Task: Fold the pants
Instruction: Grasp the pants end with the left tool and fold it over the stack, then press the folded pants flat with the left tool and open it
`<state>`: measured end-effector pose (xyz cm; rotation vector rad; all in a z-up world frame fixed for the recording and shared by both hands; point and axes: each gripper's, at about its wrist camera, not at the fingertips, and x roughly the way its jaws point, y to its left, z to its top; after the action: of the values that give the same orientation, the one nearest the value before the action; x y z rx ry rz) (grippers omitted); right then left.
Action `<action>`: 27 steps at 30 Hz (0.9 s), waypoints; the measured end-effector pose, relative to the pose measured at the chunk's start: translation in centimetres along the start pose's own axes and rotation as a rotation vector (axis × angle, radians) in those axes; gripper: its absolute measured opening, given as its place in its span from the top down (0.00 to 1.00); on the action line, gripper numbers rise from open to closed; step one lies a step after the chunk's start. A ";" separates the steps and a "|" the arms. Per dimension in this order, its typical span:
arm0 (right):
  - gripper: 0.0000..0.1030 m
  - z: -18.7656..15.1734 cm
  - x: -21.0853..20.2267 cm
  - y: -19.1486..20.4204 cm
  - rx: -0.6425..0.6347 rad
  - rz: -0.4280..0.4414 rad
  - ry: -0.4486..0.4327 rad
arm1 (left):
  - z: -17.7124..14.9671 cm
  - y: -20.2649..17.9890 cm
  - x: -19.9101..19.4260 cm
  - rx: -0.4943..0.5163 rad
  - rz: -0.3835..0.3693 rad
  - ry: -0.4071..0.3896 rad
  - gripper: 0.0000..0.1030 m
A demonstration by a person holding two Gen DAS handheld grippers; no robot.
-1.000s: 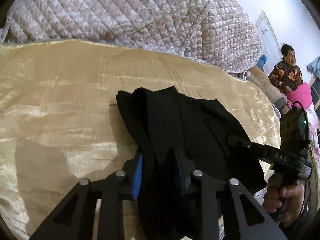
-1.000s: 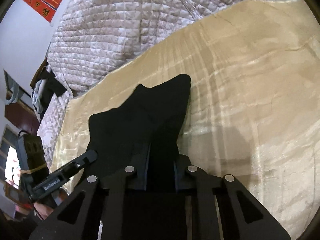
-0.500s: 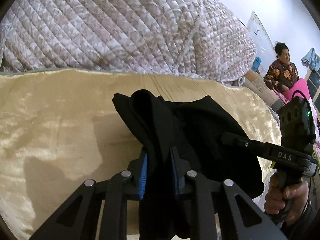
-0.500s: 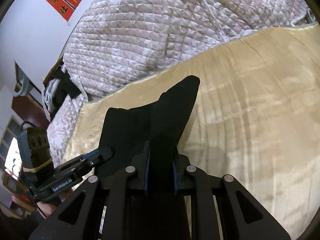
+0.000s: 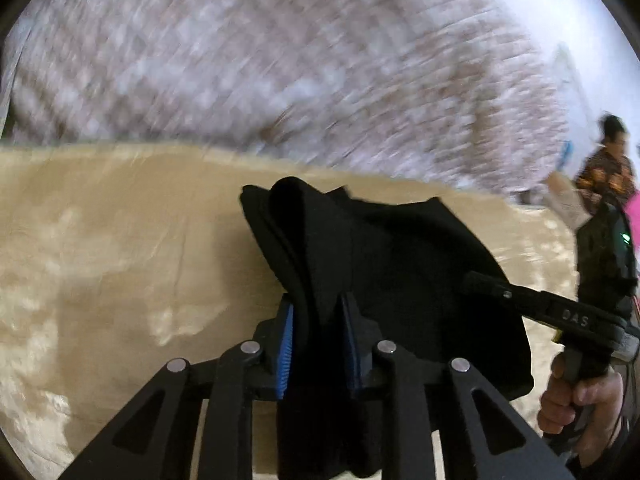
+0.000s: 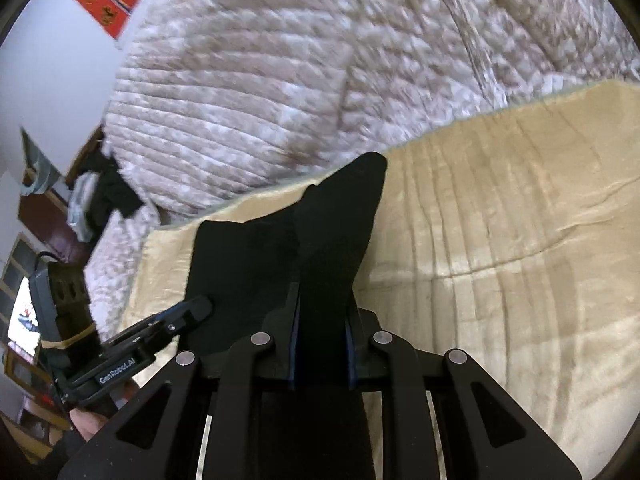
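Golden bedspread [image 6: 500, 264] underneath. Nearest, left claw [image 5: 318, 332] and right claw [image 6: 322, 340], both clamped on black pants [image 5: 400, 264], bunched and lifted between the 2. Farther off, quilted blanket [image 6: 320, 80] heaped behind.

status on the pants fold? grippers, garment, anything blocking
Left gripper shut on black pants. Right gripper shut on them too. Pants bunched, held above the tan blanket. Nothing blocking; quilt lies beyond.
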<state>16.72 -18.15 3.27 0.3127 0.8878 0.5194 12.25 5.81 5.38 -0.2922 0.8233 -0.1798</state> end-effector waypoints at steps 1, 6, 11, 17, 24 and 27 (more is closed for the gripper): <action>0.81 -0.1 1.0 -0.6 0.004 -0.042 0.031 | -0.3 0.7 0.6 -0.018 0.017 0.019 0.69; 0.68 0.1 -0.9 -1.1 -0.025 -0.148 -0.033 | -0.1 1.3 -0.3 -0.027 0.046 0.008 0.67; 0.68 -1.2 -4.1 0.8 -0.138 -0.171 -0.111 | -0.7 0.5 -3.1 -0.023 0.147 -0.061 0.69; 0.68 -4.1 -4.7 4.1 -0.258 -0.162 -0.121 | -2.6 -2.7 -6.1 0.047 0.113 -0.100 0.69; 0.68 -8.0 -2.9 4.9 -0.360 -0.216 -0.044 | -6.2 -5.3 -5.1 0.147 0.111 -0.044 0.69; 0.68 -8.8 -1.7 4.4 -0.386 -0.259 0.001 | -7.0 -5.6 -4.1 0.190 0.151 -0.026 0.69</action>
<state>7.52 -14.96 1.19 -0.1532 0.7955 0.4378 4.02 0.35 5.56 -0.0537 0.7933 -0.1116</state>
